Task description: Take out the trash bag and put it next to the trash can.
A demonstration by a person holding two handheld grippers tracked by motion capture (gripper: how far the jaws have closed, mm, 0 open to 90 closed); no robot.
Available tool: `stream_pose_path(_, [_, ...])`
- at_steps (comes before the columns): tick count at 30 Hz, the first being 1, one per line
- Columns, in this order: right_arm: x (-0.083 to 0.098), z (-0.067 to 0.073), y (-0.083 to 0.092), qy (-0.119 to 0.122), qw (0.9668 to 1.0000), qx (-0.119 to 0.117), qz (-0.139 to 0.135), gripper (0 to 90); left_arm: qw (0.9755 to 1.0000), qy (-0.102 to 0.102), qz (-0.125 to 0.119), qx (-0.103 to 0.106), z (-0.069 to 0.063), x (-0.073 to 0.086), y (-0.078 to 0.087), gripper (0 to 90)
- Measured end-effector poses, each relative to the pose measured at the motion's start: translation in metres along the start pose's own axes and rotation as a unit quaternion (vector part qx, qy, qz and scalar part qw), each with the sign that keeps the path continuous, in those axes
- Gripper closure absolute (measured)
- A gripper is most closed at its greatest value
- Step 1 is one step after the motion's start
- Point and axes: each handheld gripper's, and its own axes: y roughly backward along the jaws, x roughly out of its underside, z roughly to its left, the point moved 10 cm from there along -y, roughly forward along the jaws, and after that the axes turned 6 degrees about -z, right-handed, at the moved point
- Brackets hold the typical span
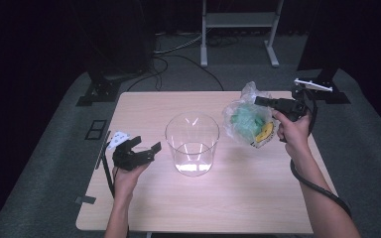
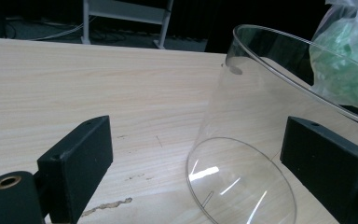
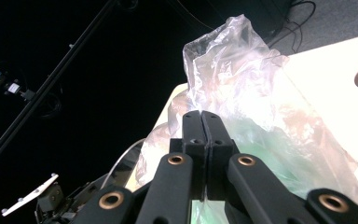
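Above the table's right side, right tool clamped on plastic bag neck; left tool apart beside clear tub. Advice: centre bag over tub before lowering; steady tub first.

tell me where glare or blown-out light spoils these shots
High view: a bright hotspot on the pale wooden table under the clear round plastic tub, dark surroundings. Right gripper view: the table is overexposed to white beside the clear plastic bag of green pieces. Left gripper view: evenly lit.
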Motion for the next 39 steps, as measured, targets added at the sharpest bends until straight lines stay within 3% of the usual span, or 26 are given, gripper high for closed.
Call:
stream_pose_path(16, [0.02, -0.031, -0.012, -0.017, 0.9995, 0.021, 0.015, 90.0, 1.0, 0.003, -0.002, -0.001, 0.001, 0.0, 0.0, 8.2])
stream_pose_path(28, [0.034, -0.045, -0.024, -0.026, 0.999, 0.028, 0.022, 90.0, 1.0, 0.004, -0.001, -0.001, 0.002, 0.0, 0.001, 8.2])
stream_pose_path(39, [0.054, -0.059, -0.036, -0.018, 0.9984, 0.042, 0.034, 90.0, 1.0, 0.003, -0.001, 0.0, 0.002, 0.001, 0.0, 8.2])
